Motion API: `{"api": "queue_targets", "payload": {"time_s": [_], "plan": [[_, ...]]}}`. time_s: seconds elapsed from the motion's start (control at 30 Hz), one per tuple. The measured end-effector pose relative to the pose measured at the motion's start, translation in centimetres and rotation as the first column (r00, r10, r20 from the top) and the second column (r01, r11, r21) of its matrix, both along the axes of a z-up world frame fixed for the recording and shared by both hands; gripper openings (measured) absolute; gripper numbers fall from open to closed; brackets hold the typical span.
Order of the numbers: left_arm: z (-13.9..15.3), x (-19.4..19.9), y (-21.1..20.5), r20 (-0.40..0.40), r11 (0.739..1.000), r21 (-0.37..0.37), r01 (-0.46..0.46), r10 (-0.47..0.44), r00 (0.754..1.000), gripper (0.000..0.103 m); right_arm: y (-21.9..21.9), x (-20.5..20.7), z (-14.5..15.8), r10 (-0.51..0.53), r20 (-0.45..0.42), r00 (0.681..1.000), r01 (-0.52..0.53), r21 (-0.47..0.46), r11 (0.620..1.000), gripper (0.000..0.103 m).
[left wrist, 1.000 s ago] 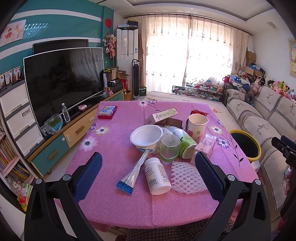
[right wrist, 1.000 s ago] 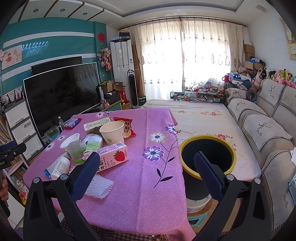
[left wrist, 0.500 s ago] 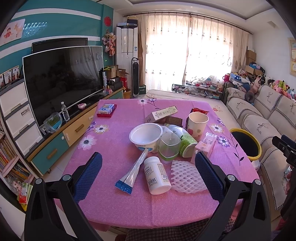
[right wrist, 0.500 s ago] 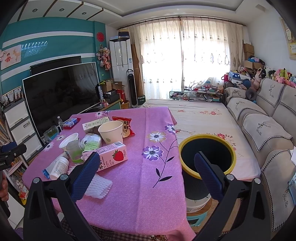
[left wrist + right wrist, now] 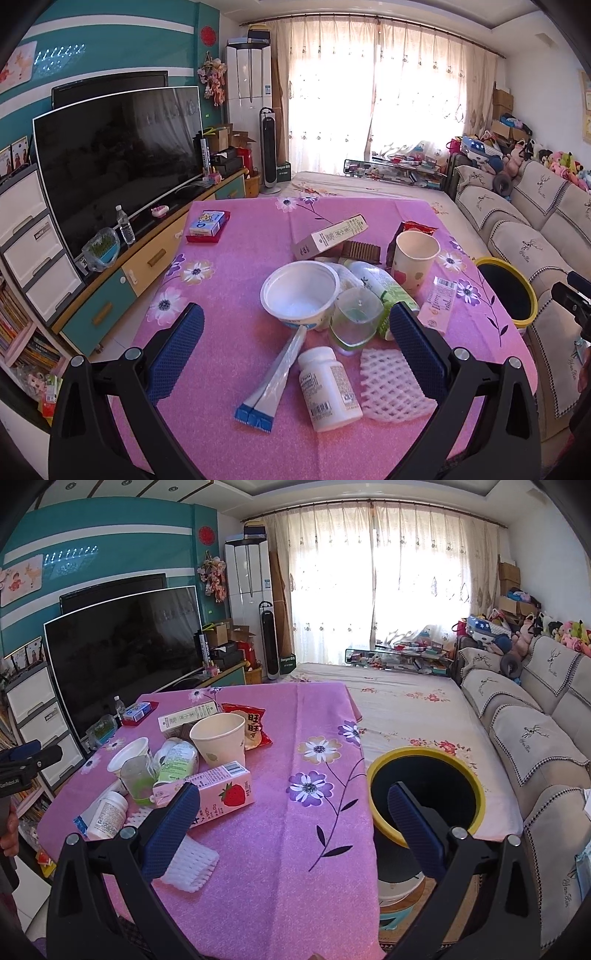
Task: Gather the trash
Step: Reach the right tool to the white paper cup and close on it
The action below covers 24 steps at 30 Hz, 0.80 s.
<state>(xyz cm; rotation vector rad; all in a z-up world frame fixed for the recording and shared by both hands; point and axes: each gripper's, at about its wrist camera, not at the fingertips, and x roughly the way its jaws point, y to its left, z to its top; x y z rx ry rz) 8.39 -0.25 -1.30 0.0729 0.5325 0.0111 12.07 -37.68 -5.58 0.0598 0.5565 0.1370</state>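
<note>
showing white bowl point(image 5: 300, 291) empty, paper cup point(image 5: 416, 258) empty, yellow-rimmed bin point(image 5: 424, 794) dark inside.

Left gripper point(image 5: 295, 350): black angular frame, two fingers faced with blue textured pads point(image 5: 176, 354), silver screws at the pivots. Right gripper point(image 5: 291, 830): identical black frame, blue cross-hatched pads point(image 5: 415, 830), silver pivot screws, white lettering on the body.

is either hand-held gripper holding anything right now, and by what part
Nothing is held. The left hand-held gripper and the right hand-held gripper are both open and empty, above the table.
</note>
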Motion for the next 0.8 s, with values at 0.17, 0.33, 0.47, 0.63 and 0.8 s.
{"api": "queue_targets", "payload": {"time_s": [0.17,0.33,0.47,0.63,0.8], "plan": [[0.8,4.6,0.7,0.019,0.999,0.038,-0.013,0.012,1.000,0.099,1.3,4.9,0.9,0.085,-0.048,0.995,-0.084,0.031,0.996,0.097],[1.1,10.2,1.6,0.001,0.999,0.042,-0.010,0.010,1.000,0.099,3.7,10.7,1.0,0.131,-0.127,0.983,-0.131,0.007,0.991,0.076],[1.6,14.3,2.1,0.024,0.999,0.034,0.004,-0.005,1.000,0.099,5.4,14.9,-0.1,0.144,-0.214,0.966,-0.146,0.006,0.989,0.054],[1.7,18.9,3.1,0.036,1.000,0.016,0.007,-0.007,0.999,0.099,7.6,19.0,-1.8,0.133,-0.294,0.947,-0.145,-0.020,0.989,0.045],[0.1,21.6,4.6,0.012,0.999,-0.049,0.012,-0.011,1.000,0.099,9.1,21.1,-3.3,0.143,-0.367,0.919,-0.166,-0.033,0.985,0.044]]}}
